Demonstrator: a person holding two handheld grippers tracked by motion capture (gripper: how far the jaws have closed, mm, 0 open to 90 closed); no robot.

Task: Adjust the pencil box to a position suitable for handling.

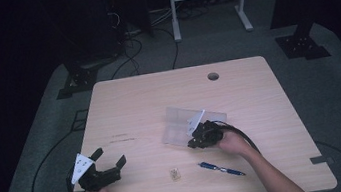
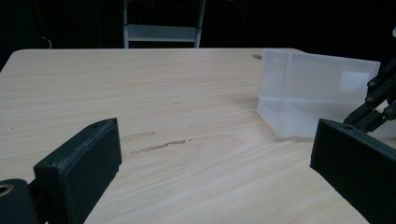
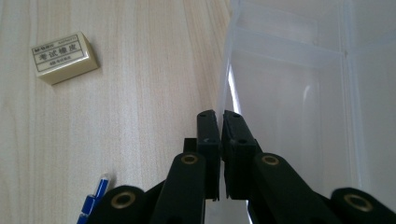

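The right gripper (image 3: 220,116) has its jaws pinched together on the thin near wall of the clear plastic box (image 1: 182,120); one jaw sits inside, one outside; the box lies near the middle of the table (image 1: 129,102), open and divided into compartments. The left gripper (image 1: 109,157) rests at about eight o'clock from the box, well apart, jaws spread wide with nothing between them. An eraser (image 1: 174,174) lies at six o'clock from the box; a blue pen (image 1: 221,168) lies at about five o'clock, just beside the right hand (image 1: 235,142).
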